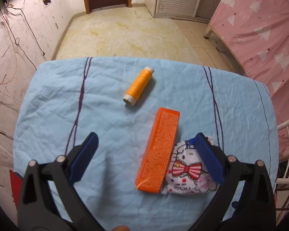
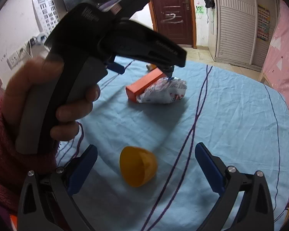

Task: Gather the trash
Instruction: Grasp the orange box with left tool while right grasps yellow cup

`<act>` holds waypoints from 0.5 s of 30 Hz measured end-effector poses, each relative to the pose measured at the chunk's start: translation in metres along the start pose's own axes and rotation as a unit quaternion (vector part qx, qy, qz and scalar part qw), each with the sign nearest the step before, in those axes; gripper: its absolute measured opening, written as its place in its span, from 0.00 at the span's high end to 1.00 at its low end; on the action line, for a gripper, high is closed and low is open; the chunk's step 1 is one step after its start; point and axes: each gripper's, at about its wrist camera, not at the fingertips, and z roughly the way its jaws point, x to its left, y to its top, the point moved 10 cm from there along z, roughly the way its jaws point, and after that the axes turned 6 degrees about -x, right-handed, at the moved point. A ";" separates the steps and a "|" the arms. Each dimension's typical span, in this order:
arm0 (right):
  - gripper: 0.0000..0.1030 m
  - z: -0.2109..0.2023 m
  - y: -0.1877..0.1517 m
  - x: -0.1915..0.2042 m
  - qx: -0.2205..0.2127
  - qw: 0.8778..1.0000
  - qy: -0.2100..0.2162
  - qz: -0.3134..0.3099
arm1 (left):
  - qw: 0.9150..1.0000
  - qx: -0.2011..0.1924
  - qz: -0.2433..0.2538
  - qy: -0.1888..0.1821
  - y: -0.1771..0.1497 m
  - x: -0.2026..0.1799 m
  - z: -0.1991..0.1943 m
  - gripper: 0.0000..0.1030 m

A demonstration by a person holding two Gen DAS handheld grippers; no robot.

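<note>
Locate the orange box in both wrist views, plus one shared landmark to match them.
Left wrist: the orange box lies lower centre-right on the blue cloth, between the open fingers of the left gripper, closer to the right finger.
Right wrist: the orange box sits upper centre, partly behind the left gripper.
Shared landmark: the crumpled cartoon wrapper lying against the box.

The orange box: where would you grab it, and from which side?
Grip the orange box across its narrow width, near its far end, coming from above. It lies flat and long, and the wrapper presses against its near right side, so the far half leaves both long sides free.
</note>
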 end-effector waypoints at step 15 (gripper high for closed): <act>0.67 0.003 -0.010 -0.004 0.001 1.000 -0.017 0.000 | 0.995 0.029 -0.041 -0.082 -0.009 0.001 0.004 0.39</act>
